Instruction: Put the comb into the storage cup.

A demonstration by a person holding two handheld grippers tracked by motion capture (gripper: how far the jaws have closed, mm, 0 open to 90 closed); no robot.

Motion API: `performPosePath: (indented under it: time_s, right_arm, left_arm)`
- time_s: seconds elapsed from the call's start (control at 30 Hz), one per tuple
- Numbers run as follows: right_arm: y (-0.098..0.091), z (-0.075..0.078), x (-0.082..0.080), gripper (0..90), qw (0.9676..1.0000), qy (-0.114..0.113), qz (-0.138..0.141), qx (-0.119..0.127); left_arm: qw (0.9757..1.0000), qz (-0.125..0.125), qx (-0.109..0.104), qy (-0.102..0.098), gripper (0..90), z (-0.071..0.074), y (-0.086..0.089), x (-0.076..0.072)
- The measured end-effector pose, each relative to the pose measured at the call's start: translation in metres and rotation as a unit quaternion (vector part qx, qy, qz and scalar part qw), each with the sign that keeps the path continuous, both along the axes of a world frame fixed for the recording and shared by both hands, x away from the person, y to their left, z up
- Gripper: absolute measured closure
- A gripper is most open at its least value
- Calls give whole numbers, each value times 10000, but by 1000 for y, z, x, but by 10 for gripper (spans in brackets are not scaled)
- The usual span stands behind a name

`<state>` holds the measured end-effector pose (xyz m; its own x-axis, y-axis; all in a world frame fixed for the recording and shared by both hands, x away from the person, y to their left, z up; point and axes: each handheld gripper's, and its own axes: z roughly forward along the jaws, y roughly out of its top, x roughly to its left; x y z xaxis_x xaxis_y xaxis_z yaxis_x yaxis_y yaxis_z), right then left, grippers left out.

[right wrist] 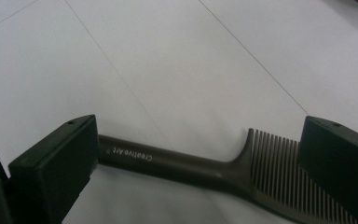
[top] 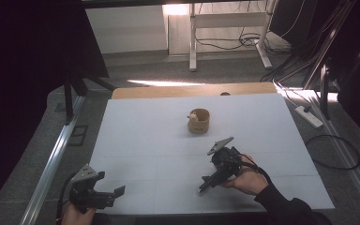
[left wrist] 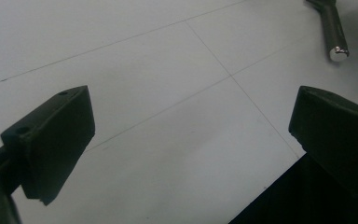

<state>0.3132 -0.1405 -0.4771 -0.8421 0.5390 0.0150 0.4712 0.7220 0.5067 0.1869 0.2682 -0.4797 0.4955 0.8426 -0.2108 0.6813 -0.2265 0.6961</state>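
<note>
A dark tail comb (right wrist: 177,164) lies flat on the white table (top: 145,140), its teeth (right wrist: 279,158) to the right in the right gripper view and white lettering on its handle. My right gripper (right wrist: 200,135) stands open just over it, one jaw near the handle, the other by the teeth. In the high view a hand holds this right gripper (top: 215,177) at the front right of the table. My left gripper (top: 110,183) hovers open at the front left corner with nothing between its jaws. From the left gripper (left wrist: 193,107) the comb's handle tip (left wrist: 338,49) shows far off.
A round wooden cup (top: 199,121) with a small pale object (top: 193,116) inside stands at the table's middle, beyond the right gripper. A wooden strip (top: 168,91) runs along the far edge. A power strip (top: 309,116) and cables lie on the floor at right.
</note>
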Motion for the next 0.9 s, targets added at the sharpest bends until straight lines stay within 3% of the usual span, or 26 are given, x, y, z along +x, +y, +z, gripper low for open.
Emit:
performPosePath:
  time_s: [0.27,0.4,0.5,0.53,0.57,0.63,0.7,0.77,0.9]
  right_arm:
    - [14,-5,3,2,9999,41,62,-94]
    - [17,-5,4,68,9999,11,71,-116]
    - [18,-4,5,194,9998,69,176,-2]
    - [18,-3,5,301,9997,22,245,31]
    - [18,-3,5,301,9997,22,245,31]
    - [19,-2,4,394,9993,-16,368,49]
    - [19,-2,5,564,9989,47,462,103]
    - [20,-2,5,605,9988,81,479,117]
    - [22,-5,8,798,9981,164,587,-46]
  left_arm:
    - [10000,-4,2,-7,13,0,-1,0]
    - [10000,-19,10,-5,14,0,-1,0]
    - [10000,-35,7,-3,14,0,-1,0]
    - [10000,-38,7,-3,15,0,-1,0]
    - [10000,-43,4,-1,15,0,-1,0]
    - [10000,-46,10,-1,15,0,-1,0]
    - [10000,-61,30,2,16,0,-1,0]
    - [10000,-71,43,5,17,0,-1,0]
    - [10000,-78,60,4,18,0,-2,0]
